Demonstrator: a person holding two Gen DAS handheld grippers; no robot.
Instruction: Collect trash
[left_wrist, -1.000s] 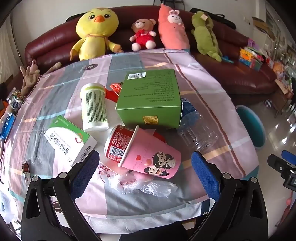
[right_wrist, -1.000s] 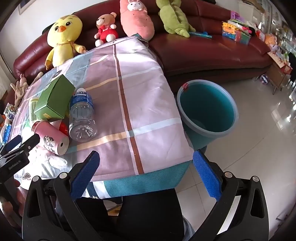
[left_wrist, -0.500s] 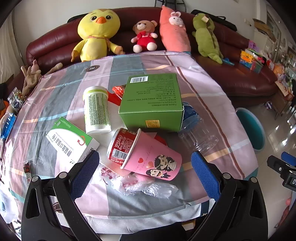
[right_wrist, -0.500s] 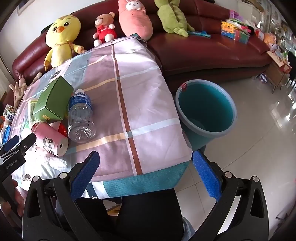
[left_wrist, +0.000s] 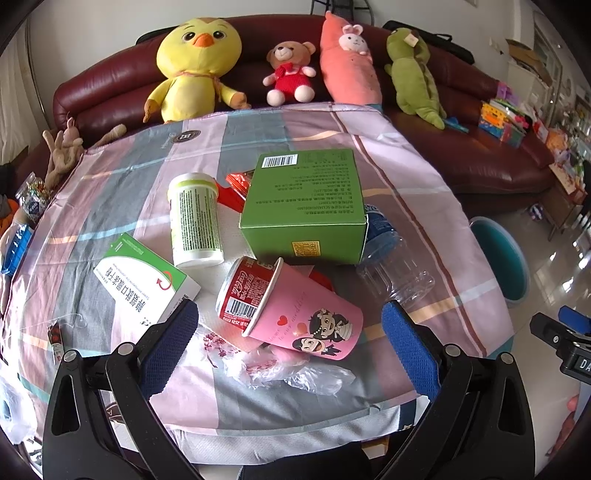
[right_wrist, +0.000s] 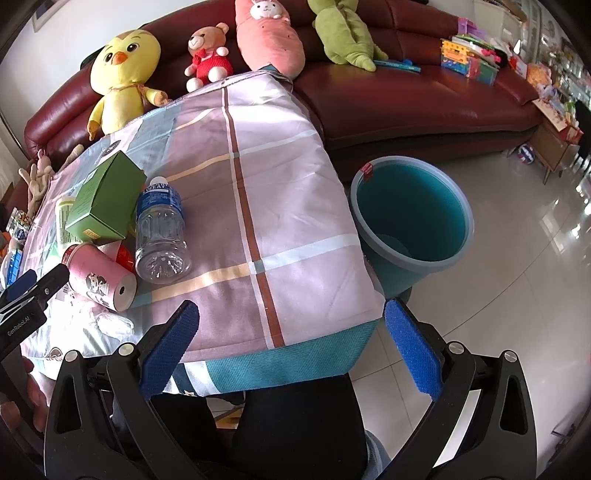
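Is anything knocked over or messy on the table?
Yes. The pink paper cup lies on its side with a red can poking out of its mouth. The clear bottle and the white tub are lying down too, and a crumpled plastic wrapper sits by the table edge.

We are in a home living room. A dark red leather sofa (left_wrist: 461, 155) curves behind the desk (right_wrist: 280, 206), with soft toys lined along it: a yellow chick (left_wrist: 192, 62), a small teddy bear (left_wrist: 290, 72), a pink carrot cushion (left_wrist: 347, 62) and a green dinosaur (left_wrist: 415, 77). A checked cloth covers the desk, children's books (right_wrist: 469, 61) lie on the sofa, and the floor (right_wrist: 517, 288) is glossy pale tile.
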